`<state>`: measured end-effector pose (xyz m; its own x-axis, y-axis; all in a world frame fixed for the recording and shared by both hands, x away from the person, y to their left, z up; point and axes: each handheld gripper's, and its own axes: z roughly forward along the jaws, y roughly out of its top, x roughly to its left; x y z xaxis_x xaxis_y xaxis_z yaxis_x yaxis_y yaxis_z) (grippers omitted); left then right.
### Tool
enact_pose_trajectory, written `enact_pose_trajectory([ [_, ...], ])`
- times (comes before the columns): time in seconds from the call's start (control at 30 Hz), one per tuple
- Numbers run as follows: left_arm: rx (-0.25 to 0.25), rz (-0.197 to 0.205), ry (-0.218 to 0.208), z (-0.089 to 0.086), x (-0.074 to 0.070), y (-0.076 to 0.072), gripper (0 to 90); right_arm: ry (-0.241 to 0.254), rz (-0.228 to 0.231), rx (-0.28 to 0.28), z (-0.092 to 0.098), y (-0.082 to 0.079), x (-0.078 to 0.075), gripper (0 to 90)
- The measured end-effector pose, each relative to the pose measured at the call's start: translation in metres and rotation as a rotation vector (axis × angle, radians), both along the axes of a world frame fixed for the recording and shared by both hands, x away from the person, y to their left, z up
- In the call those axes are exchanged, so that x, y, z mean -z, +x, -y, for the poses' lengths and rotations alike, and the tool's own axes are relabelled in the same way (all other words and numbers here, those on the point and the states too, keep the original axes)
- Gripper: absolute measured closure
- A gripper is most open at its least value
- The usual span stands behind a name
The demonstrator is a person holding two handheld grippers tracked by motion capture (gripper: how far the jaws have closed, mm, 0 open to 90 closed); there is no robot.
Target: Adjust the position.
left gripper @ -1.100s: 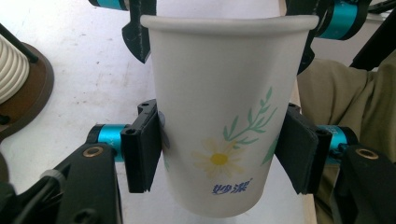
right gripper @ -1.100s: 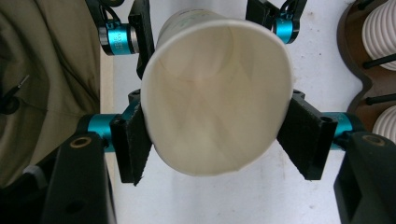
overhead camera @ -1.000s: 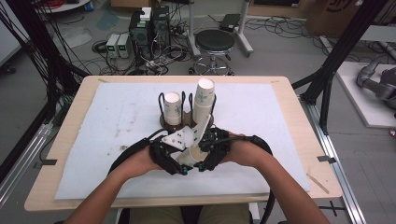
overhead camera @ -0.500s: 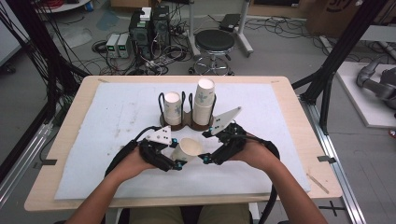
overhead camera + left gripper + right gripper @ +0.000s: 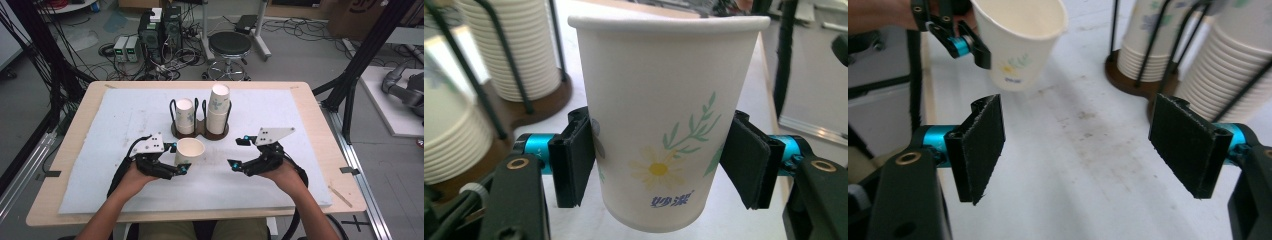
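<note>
The cup holder (image 5: 200, 131) stands on the mat (image 5: 100, 150) near the middle of the table (image 5: 65, 210), with a shorter cup stack (image 5: 184, 116) in its left ring and a taller cup stack (image 5: 218, 107) in its right ring; the single cup (image 5: 190, 151) sits upright just in front of the holder, toward the person. The left gripper (image 5: 177, 160) lies in front of the holder and to its left, its jaws on either side of that cup; the right gripper (image 5: 239, 151) lies in front of the holder and to its right, apart from the cup.

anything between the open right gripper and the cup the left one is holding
Nothing visible. The right gripper is open, and bare white mat lies between it and the paper cup in the left gripper; the cup rack stands off to the side.
</note>
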<state>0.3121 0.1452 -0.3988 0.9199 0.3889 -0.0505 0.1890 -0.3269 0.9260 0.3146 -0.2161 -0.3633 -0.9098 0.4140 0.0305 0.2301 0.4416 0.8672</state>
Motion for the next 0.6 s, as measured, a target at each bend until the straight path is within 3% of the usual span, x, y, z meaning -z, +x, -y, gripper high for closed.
enact_pose_trajectory([
  [0.17,-0.045,0.028,-0.047,-0.012,0.002,-0.001,34.5,0.029,0.016,0.067,0.015,-0.002,0.01,23.2],
  [0.6,-0.156,0.086,-0.138,-0.041,0.009,-0.001,34.3,0.038,0.039,0.163,0.033,-0.006,0.028,23.2],
])
